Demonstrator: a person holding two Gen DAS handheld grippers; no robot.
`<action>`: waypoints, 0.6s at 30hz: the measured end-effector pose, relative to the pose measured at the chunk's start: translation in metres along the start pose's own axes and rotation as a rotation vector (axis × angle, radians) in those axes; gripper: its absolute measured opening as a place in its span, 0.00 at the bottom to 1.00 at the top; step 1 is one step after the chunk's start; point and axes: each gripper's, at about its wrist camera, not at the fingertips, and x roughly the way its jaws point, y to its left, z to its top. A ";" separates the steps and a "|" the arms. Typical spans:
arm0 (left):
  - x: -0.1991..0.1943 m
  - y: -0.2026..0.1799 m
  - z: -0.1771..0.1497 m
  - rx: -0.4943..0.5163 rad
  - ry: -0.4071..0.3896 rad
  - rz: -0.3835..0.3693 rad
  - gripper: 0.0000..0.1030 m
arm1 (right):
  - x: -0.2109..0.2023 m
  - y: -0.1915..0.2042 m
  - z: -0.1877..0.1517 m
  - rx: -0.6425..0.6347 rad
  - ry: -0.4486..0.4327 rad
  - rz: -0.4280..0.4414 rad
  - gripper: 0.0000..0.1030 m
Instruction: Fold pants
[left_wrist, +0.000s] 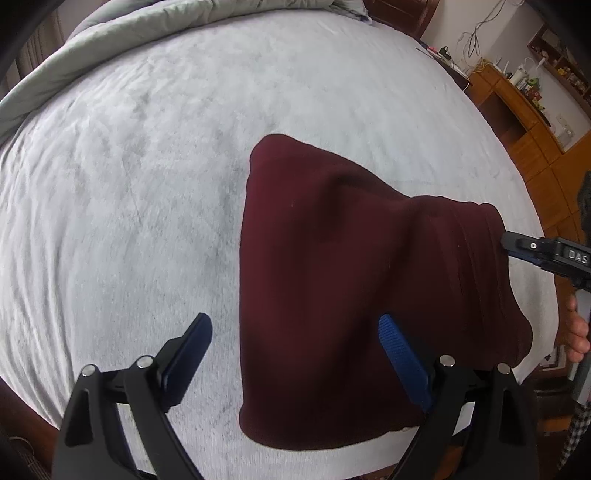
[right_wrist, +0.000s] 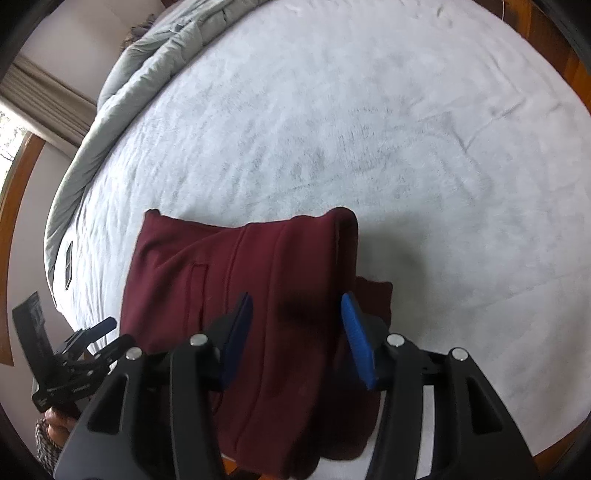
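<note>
Right wrist view looks down on maroon pants (right_wrist: 229, 295) folded into a compact bundle at the near edge of a bed (right_wrist: 369, 129) covered in a pale fleecy sheet. The right gripper (right_wrist: 295, 328) hangs just above the bundle with its jaws apart; the blue pads (right_wrist: 356, 332) press on nothing, and the cloth seen between them appears to lie below them rather than in their grasp. A doubled edge stands up at the far right corner of the bundle, and a lower layer pokes out to the right of it.

Left wrist view shows the left gripper (left_wrist: 295, 354) spread wide and empty, one finger over bare sheet, the other over the pants' near left part. The right gripper's tip sits at the bundle's right edge, just beside or touching it; which one cannot be told.

The fold seems nearly finished, so the step in hand is probably to let go and tidy. To do it well, both tools should lift straight off so no finger drags the top layer askew. The raised ridge could then be pressed flat and the stray lower layer tucked in line. Fleece under knit cloth probably grips, so sliding the bundle may rumple it; lifting would be safer.

A grey duvet (right_wrist: 122, 110) lies bunched along the far side of the bed, well apart.
</note>
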 end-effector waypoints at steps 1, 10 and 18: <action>0.001 0.000 0.001 0.003 0.000 0.000 0.89 | 0.002 -0.002 0.001 0.000 -0.001 -0.002 0.54; 0.012 -0.004 0.006 0.016 0.010 -0.014 0.89 | 0.017 -0.001 0.014 -0.042 0.024 0.049 0.10; 0.016 -0.013 0.012 0.028 0.015 -0.029 0.89 | -0.009 -0.014 0.012 -0.001 -0.002 0.065 0.04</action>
